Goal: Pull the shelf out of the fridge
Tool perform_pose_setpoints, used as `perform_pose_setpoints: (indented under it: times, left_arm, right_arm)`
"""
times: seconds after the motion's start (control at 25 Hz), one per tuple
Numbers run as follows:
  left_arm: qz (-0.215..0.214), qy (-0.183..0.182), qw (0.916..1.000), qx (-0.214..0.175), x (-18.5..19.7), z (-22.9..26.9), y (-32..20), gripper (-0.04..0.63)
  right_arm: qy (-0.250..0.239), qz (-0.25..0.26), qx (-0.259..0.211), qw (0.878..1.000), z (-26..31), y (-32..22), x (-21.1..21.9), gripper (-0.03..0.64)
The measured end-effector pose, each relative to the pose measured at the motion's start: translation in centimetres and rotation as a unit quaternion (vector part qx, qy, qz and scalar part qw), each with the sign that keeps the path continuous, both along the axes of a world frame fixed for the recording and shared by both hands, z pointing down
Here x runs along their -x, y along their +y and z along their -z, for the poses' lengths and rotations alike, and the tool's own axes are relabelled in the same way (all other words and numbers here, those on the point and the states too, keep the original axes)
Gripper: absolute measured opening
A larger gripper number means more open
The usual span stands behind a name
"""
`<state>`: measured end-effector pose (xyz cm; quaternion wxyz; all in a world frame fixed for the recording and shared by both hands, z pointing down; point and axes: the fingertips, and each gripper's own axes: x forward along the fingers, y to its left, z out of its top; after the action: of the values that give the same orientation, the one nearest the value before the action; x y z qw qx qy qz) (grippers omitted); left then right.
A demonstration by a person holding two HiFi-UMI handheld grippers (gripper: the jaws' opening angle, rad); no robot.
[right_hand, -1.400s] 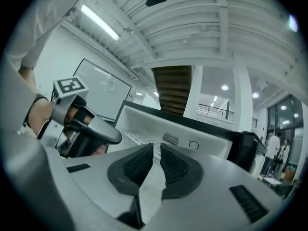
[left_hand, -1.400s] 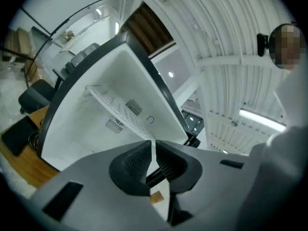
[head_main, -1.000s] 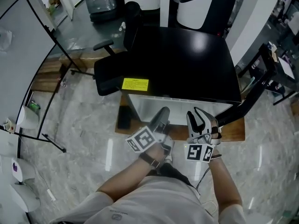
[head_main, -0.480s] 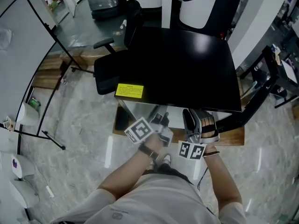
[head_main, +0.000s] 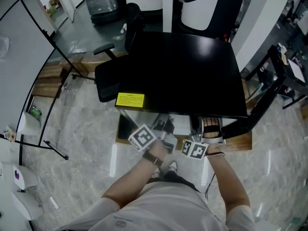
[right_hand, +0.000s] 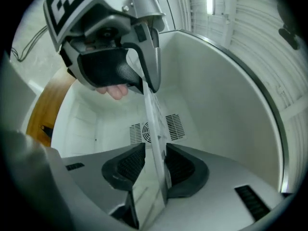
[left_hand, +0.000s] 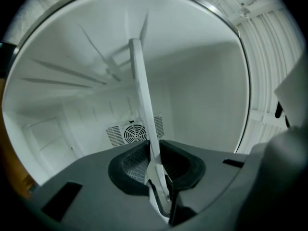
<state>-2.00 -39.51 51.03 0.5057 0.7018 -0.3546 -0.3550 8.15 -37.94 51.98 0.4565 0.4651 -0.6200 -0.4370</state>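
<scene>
Item: small fridge (head_main: 187, 71) with a flat black top, filling the centre of the head view. A yellow label (head_main: 129, 99) sits on its near left corner, and its black door (head_main: 260, 102) is swung open toward the right edge of the frame. It stands on a wooden board (head_main: 240, 141) laid on pale marbled floor (head_main: 82, 129), with a black office chair (head_main: 113, 73) just beside its left side. Interior: white walls, with a round fan grille (left_hand: 134, 134) on the back wall. Shelf (left_hand: 139, 81): a thin clear pane with a white front edge, inside the cabinet, seen edge-on and running up the middle of both gripper views. Left gripper (left_hand: 154, 150): jaws have just been closing and sit narrow, both dark pads pressed on the shelf's front edge. The right gripper view shows it at upper left, clamped on that same edge. Right gripper (right_hand: 151, 160): jaws have just been opening and stand wide, the shelf's edge between them, with a clear gap at the pad on the left of the frame. Both grippers reach under the front lip of the black top, side by side, marker cubes toward the person.
</scene>
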Motion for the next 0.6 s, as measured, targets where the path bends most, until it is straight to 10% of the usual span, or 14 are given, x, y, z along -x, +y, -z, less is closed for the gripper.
perform_pose_setpoints:
  times: [0.6]
  left_arm:
    - [0.009,0.051,0.9976,0.045,0.1,-0.1,1.2,0.035]
  right_arm:
    - [0.018,-0.013,-0.062,0.998,1.1,1.1,-0.2,0.054]
